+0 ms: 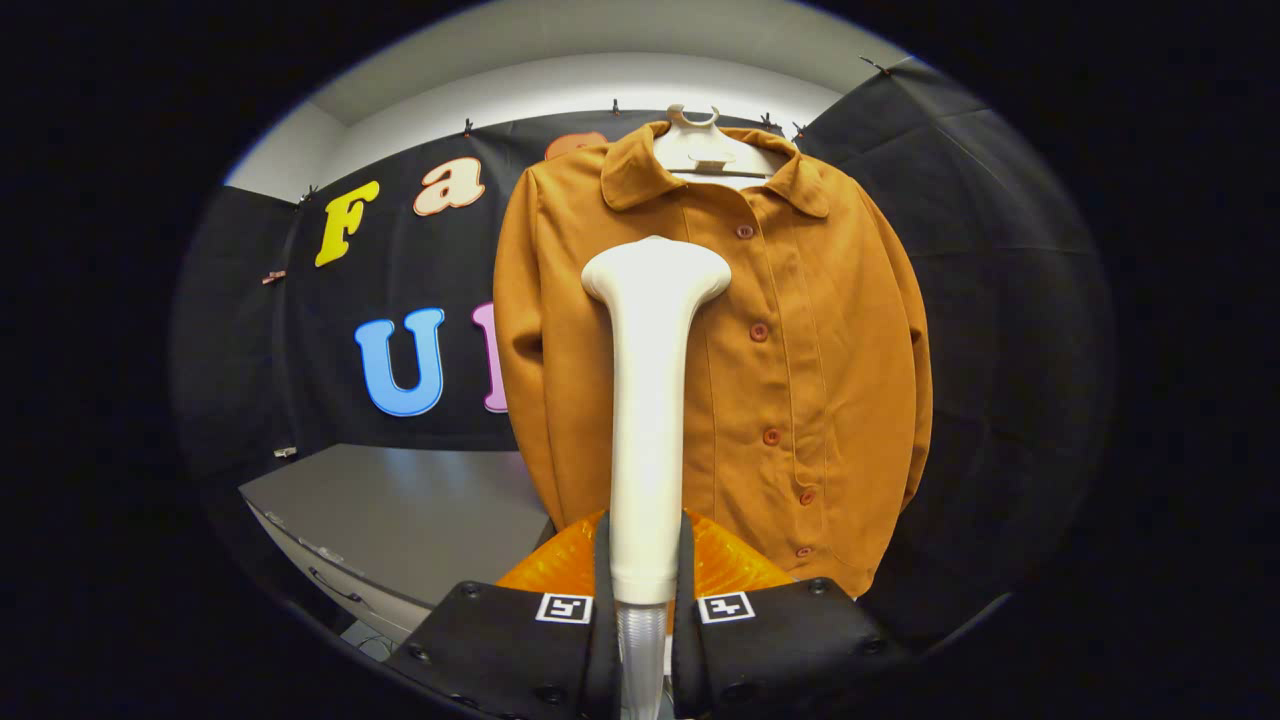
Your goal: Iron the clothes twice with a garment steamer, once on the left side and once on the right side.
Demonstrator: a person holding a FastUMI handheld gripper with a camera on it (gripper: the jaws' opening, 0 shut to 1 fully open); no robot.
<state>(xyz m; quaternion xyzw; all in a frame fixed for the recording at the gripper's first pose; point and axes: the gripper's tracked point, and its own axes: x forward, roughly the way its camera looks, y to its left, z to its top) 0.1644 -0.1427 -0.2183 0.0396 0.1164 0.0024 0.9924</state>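
An orange-brown button-up jacket hangs on a white hanger in front of the black cloth wall. My gripper is shut on the handle of a white garment steamer, which stands upright between the fingers. The steamer's wide head is raised to chest height over the jacket's left half, just left of the row of red buttons. Whether the head touches the cloth I cannot tell. The steamer hides part of the jacket's front.
A grey table stands low to the left of the jacket, its white front edge with drawers facing me. Black cloth walls close the booth on the left, behind and on the right.
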